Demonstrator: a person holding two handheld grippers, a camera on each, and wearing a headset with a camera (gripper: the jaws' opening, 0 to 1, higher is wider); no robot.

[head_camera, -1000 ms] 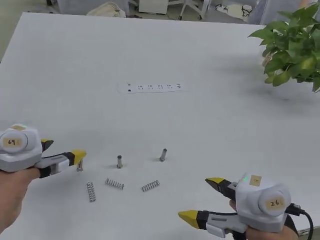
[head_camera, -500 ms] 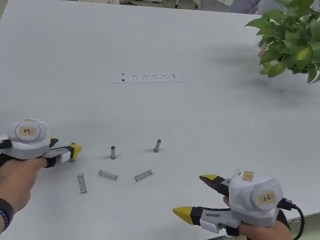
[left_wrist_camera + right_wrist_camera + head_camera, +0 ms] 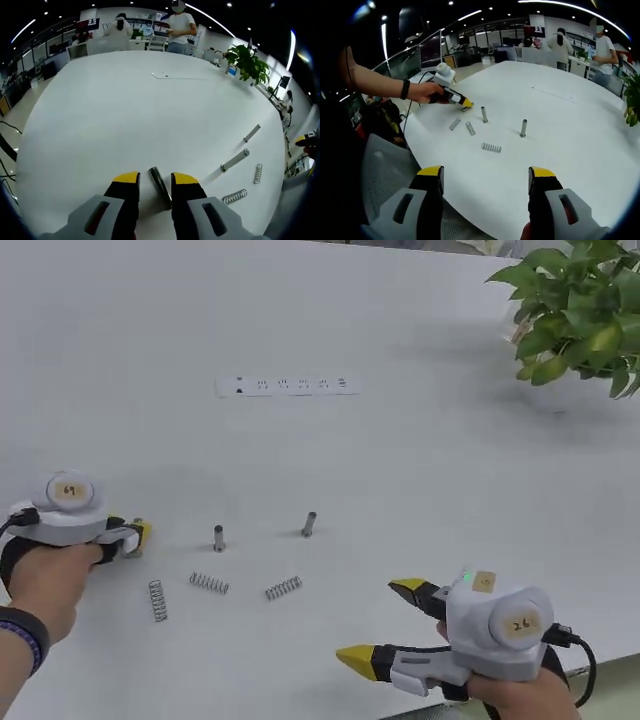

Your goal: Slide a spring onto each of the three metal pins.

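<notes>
Pin (image 3: 160, 186) stands between left gripper's (image 3: 155, 176) slightly parted jaws; right gripper (image 3: 485, 172) hovers spread wide.

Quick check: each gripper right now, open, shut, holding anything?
Left gripper: open, jaws narrowly apart on either side of a standing pin, not clamped on it.
Right gripper: wide open, holding nothing.

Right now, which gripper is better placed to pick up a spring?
Right. The right gripper is open and empty, facing the springs; the left gripper has a pin between its jaws.
</notes>
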